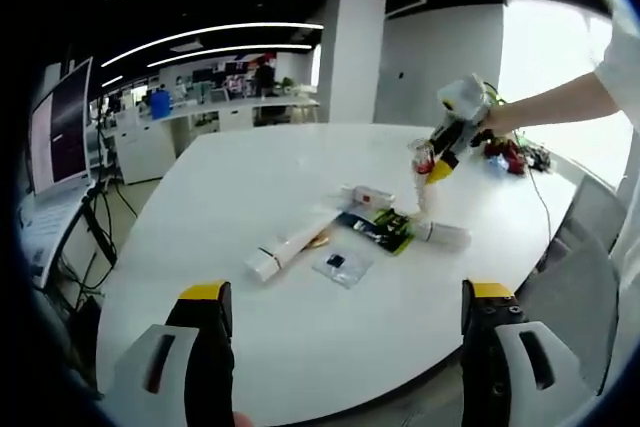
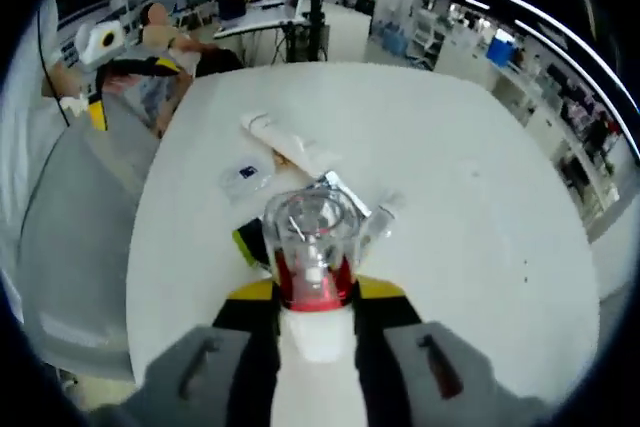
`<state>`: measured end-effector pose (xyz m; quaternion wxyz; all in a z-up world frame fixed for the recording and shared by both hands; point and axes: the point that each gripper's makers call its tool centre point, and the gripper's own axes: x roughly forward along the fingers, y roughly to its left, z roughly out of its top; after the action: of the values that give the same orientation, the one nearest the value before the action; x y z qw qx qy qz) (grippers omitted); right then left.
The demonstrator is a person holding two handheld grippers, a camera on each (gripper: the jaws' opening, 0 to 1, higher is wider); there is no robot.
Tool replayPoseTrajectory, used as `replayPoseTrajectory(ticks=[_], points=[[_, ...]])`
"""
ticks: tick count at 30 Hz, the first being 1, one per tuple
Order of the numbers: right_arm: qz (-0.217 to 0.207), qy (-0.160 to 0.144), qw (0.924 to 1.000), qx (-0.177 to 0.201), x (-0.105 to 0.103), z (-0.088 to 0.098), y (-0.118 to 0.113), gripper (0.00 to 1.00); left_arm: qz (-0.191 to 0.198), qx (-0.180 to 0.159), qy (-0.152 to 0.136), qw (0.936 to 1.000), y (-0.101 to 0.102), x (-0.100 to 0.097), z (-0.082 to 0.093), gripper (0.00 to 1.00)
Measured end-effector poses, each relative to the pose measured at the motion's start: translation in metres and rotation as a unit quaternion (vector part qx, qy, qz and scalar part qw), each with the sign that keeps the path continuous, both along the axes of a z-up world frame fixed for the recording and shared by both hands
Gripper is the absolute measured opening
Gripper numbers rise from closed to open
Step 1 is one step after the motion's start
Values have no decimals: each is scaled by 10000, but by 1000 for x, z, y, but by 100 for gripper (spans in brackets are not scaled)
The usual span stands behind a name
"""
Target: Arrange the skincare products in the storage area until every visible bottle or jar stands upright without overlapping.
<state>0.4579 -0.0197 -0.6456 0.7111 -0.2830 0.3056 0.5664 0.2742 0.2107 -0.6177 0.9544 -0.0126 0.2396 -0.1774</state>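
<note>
In the left gripper view, my left gripper [image 1: 345,332] hangs over the near edge of the round white table [image 1: 250,177], its 2 jaws spread wide with nothing between them. Ahead on the table, from left to right, lie a long white tube [image 1: 287,247] on its side, a small clear sachet [image 1: 341,265], a white bottle with a red label [image 1: 366,195] lying flat, a dark green packet [image 1: 377,228] and a pale bottle [image 1: 440,235] tipped over just beside it. Further right, above the table, my right gripper [image 1: 437,163] is closed around a clear bottle with red inside [image 1: 423,156], lifted off the surface.

In the right gripper view, my left gripper [image 2: 90,97] shows at the far left. Toward the middle the tube [image 2: 290,144] and sachet [image 2: 243,174] lie on the table [image 2: 450,177], and the jaws of my right gripper [image 2: 315,297] clamp the clear bottle [image 2: 312,247], its transparent cap pointing away from me.
</note>
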Motion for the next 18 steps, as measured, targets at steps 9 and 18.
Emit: replayPoseTrajectory(ticks=[9, 18], points=[[-405, 16, 9964, 748, -2, 4, -19, 28, -47, 75, 75, 9999, -2, -1, -3, 93], [-386, 37, 9966, 724, -10, 3, -44, 28, -34, 120, 108, 9999, -1, -2, -5, 93]])
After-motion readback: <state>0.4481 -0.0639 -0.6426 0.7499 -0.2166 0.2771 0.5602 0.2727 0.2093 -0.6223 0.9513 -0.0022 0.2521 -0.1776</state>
